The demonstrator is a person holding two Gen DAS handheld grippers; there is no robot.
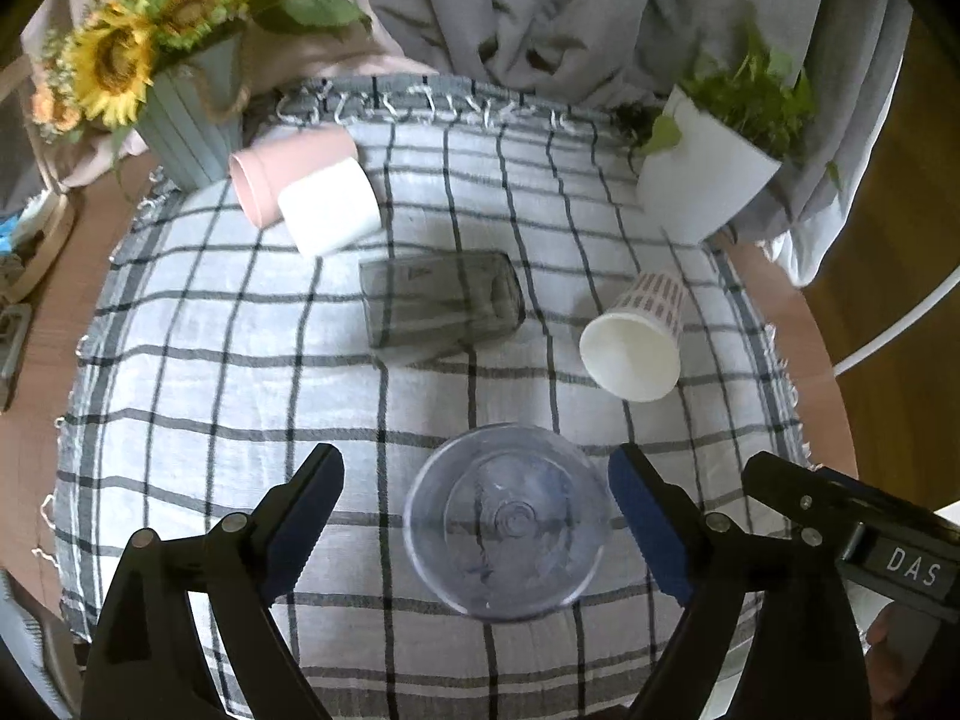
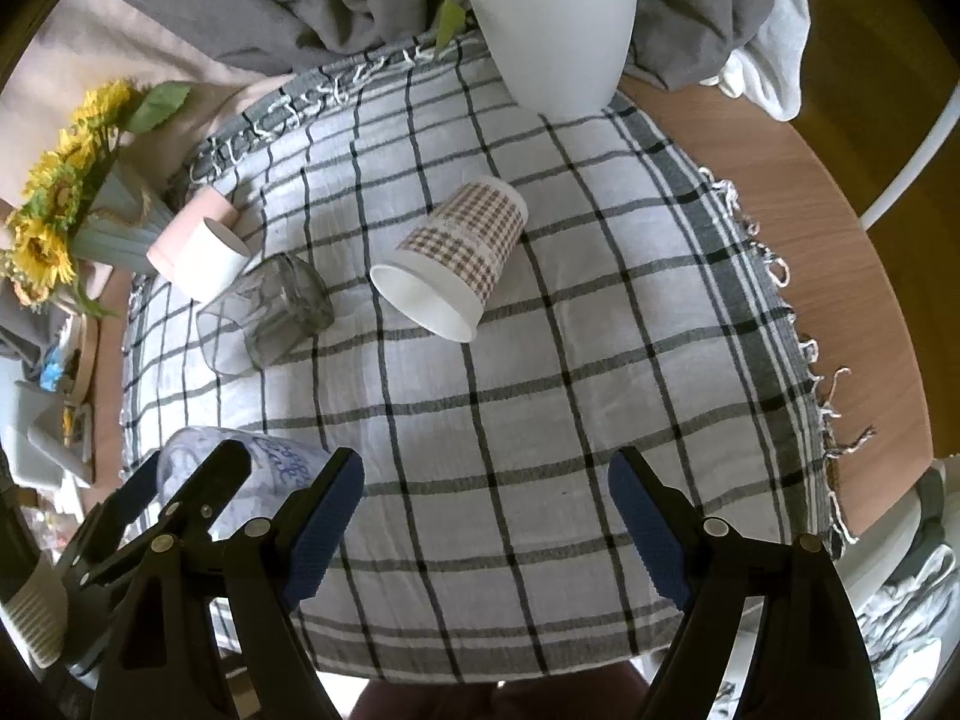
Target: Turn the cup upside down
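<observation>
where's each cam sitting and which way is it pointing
Left wrist: on the left gripper, looking down over its open fingers at the clear plastic cup between them; the right gripper's arm shows at right.
Right wrist: on the right gripper, open over bare checked cloth; the left gripper shows at lower left.
Shared: the clear cup, plaid paper cup, smoky glass, white planter.

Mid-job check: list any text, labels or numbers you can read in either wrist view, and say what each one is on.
"DAS": white letters on a black label on the right gripper, seen in the left wrist view.
Blue script on the clear plastic cup: blurred, unreadable.
Pale mark on the dark glass lying on its side: too faint to read.
Nothing else legible.
</observation>
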